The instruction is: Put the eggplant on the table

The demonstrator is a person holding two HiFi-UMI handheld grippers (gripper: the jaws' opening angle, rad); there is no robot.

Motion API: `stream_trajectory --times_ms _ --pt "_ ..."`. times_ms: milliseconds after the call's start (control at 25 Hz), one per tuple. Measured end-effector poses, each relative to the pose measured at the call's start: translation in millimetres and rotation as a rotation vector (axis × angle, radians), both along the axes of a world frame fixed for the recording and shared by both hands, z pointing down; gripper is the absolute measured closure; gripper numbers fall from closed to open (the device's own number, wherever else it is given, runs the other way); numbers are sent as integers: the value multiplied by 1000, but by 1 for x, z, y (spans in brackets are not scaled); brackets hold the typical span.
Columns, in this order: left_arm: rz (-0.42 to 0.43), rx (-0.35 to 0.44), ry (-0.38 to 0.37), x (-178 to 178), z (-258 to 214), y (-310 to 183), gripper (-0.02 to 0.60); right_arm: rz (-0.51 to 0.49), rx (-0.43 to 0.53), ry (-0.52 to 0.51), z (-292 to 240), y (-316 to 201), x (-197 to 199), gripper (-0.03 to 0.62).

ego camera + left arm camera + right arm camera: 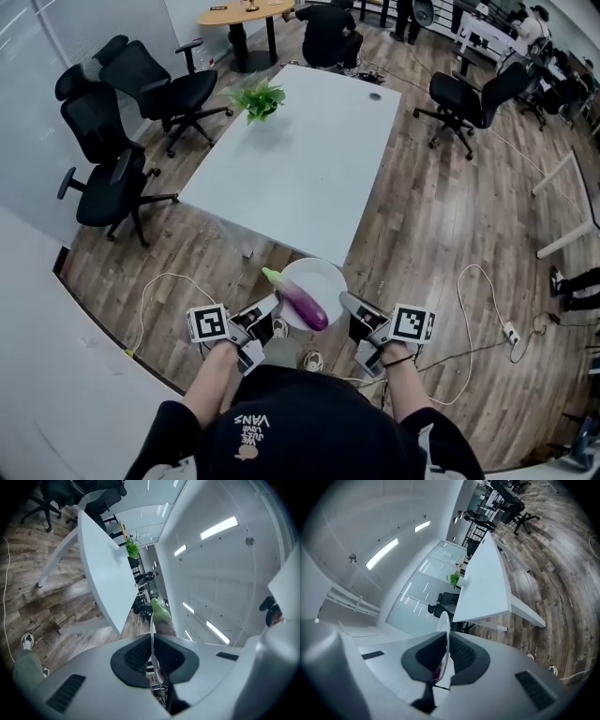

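I hold a plate [325, 274] with both tools, one on each side. My left gripper [272, 308] is clamped on the plate's left rim. In the left gripper view the thin rim edge [152, 645] runs right between the two dark pads of the gripper [151, 657], which press on it. My right gripper [349, 302] is clamped on the right rim the same way. In the right gripper view the rim [446, 634] sits pinched in that gripper [443, 657].

The eggplant [303, 303] lies on the plate, not on the table. It is purple, with its green stem end pointing far-left and its body angled toward near-right. It rests on the left half of the plate, close to my left gripper. The left gripper view shows its green tip [161, 613] just past the jaws. The right gripper view gives only a sliver of purple [438, 671] low by the pads.

The plate is over the wooden floor [441, 234], just short of the near corner of the white table [300, 159]. On the table, a green plant [255, 97] is at the far-left edge. Black office chairs [112, 159] stand left of the table, and another chair [467, 98] is far right. A white cable [155, 286] loops on the floor, near left.
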State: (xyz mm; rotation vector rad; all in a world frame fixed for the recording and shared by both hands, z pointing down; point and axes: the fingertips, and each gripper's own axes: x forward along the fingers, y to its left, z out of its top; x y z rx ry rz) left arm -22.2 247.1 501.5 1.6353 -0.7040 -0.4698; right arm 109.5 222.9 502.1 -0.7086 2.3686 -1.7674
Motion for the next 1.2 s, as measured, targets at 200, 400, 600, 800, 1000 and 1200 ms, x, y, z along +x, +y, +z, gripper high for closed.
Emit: stream_trajectory --times_ms 200,400,600,800,1000,1200 --pt "23 16 -16 -12 -4 -27 557 18 6 2 -5 -25 -12 565" --pt "58 49 -65 -32 -5 -61 557 48 11 12 -7 -54 -26 565" --pt "82 52 -59 -53 -11 -93 557 70 24 11 -14 -83 -48 565" --pt "111 53 -23 -71 -18 -120 557 101 38 5 -17 -108 -69 565" --pt "139 61 -48 -94 -14 -142 557 138 28 11 -12 -125 -88 565" --pt "168 63 -62 -109 -6 -158 557 156 19 8 -7 -137 -103 565"
